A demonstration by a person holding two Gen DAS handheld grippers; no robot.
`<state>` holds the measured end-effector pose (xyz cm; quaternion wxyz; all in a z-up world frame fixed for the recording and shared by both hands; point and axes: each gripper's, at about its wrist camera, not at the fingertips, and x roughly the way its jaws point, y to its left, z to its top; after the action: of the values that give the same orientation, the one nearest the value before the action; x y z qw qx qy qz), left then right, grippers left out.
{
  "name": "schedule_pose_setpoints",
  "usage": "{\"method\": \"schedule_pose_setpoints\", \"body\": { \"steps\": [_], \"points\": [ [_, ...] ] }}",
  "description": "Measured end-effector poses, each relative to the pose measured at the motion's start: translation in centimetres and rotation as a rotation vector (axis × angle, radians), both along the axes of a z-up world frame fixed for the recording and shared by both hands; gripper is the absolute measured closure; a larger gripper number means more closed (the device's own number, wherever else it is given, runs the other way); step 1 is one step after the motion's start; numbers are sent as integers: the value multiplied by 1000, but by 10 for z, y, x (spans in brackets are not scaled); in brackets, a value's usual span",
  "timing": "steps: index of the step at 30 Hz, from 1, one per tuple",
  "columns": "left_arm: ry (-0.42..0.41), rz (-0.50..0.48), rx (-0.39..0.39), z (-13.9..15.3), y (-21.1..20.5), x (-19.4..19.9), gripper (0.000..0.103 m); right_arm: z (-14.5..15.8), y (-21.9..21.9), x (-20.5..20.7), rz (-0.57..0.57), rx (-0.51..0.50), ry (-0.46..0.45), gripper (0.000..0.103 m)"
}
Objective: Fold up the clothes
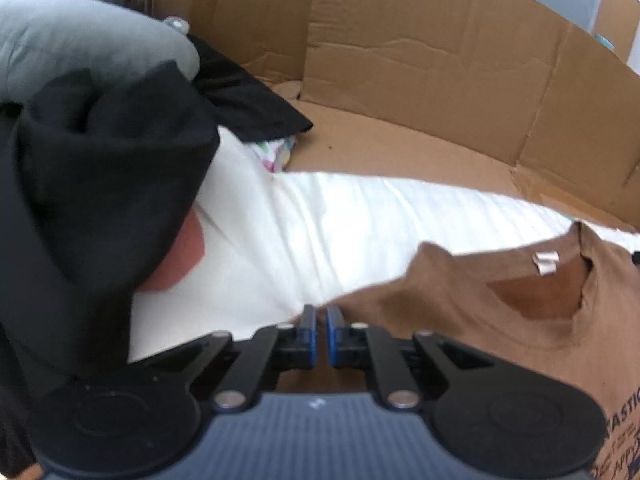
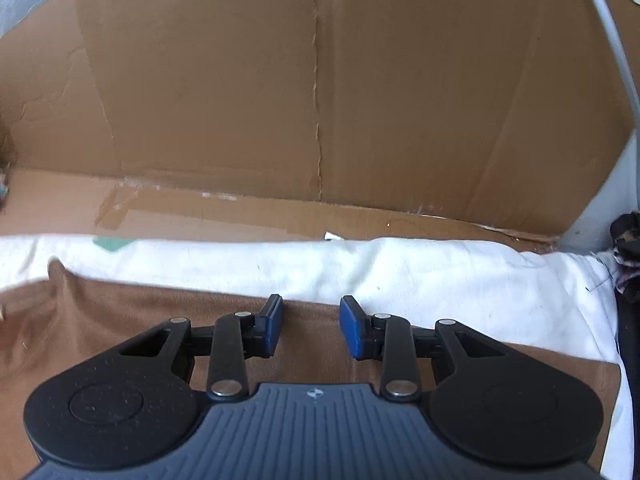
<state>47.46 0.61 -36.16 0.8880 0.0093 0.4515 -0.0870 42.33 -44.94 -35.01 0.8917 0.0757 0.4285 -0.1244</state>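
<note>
Left gripper point(image 1: 321, 314): blue pads pressed almost together, pinching the edge of the brown T-shirt point(image 1: 500, 320) at its near-left corner; a sliver of fabric shows between the tips.
Right gripper point(image 2: 311, 326): pads spread part-way, nothing between them; tips hang over the shirt's far edge, contact with the cloth cannot be told.
Brown T-shirt: lies flat on the white sheet point(image 1: 340, 232), neck opening up and to the right in the left wrist view, small grey tag point(image 1: 545, 262) inside the collar, dark printed lettering at the lower right.
Same shirt, right wrist view point(image 2: 140, 320): brown cloth fills the area under the gripper, white sheet point(image 2: 460, 280) beyond it.
White sheet: covers the surface; wrinkled, runs across both views.
Cardboard wall point(image 2: 320, 100): stands upright behind the sheet, creased, with a cardboard floor strip at its foot.
Black garment point(image 1: 100, 200): heaped at the left, close to the camera, blurred.
Grey garment point(image 1: 80, 48): bunched behind the black one.
Small multicoloured cloth point(image 1: 276, 152): peeks out under the black fabric's edge.
</note>
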Motion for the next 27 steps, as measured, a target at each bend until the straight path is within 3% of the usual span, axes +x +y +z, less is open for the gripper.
{"method": "schedule_pose_setpoints", "body": {
  "steps": [4,10,15,20,27],
  "points": [
    [-42,-17,-53,17,-4,-6,95,16,18,-7,54,50,-46,65],
    [3,-91,-31,8,-28,-9,94,8,62,-2,174,70,-36,65],
    [23,-76,-18,-5,-38,-1,94,-13,72,21,141,70,15,65],
    [-2,-73,-23,5,-38,7,94,-2,63,38,95,81,10,65],
    [-5,-77,-75,10,-32,-1,94,9,82,20,185,131,-20,65]
  ]
}}
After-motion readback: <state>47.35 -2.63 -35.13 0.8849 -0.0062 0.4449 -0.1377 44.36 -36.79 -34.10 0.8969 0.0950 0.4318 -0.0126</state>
